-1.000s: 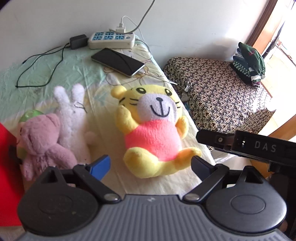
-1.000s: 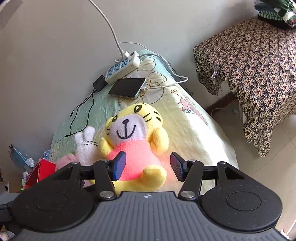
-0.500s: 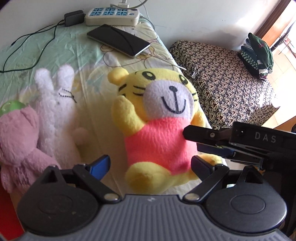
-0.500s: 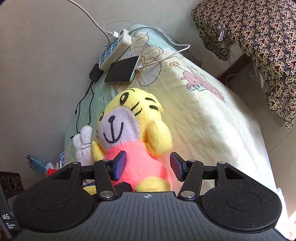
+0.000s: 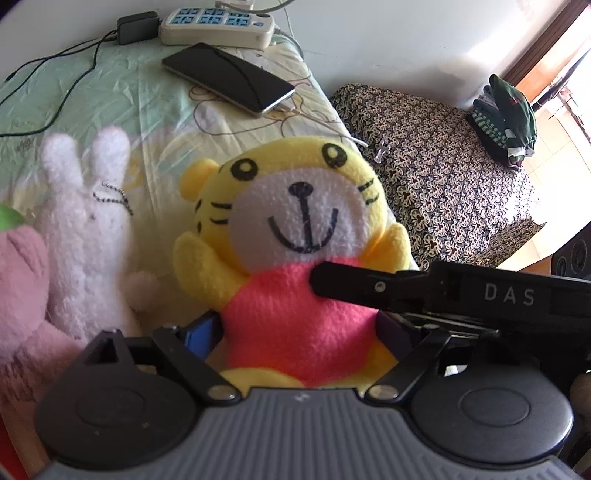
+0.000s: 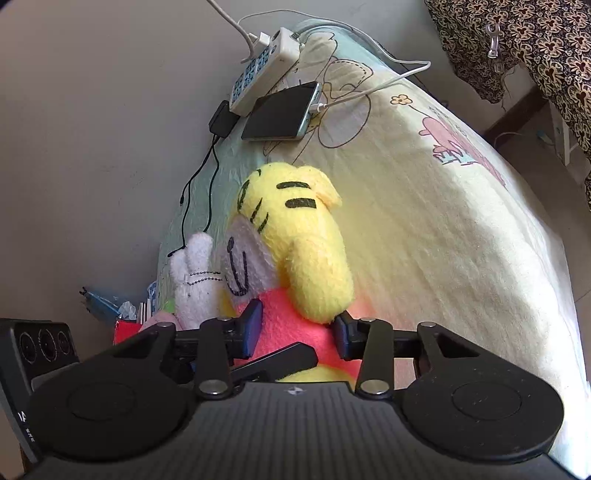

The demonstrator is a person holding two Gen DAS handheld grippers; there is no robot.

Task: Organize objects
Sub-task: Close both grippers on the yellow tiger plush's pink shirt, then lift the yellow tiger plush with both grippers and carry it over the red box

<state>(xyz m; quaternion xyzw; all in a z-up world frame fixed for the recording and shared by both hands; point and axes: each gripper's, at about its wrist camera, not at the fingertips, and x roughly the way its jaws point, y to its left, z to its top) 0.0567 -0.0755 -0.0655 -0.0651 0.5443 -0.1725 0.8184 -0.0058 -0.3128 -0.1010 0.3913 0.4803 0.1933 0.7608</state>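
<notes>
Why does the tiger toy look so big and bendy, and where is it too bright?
Left wrist view: the fisheye lens swells the close yellow tiger plush; the doorway at top right is blown out white. Right wrist view: edges curve, and sunlight glares on the bedsheet.

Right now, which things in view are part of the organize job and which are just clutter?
In play:
- yellow tiger plush, with left gripper and right gripper both around its pink body
- white rabbit plush
- pink plush

Lying about:
- phone, on charge
- power strip
- black adapter
- patterned cloth
- folded clothes
</notes>
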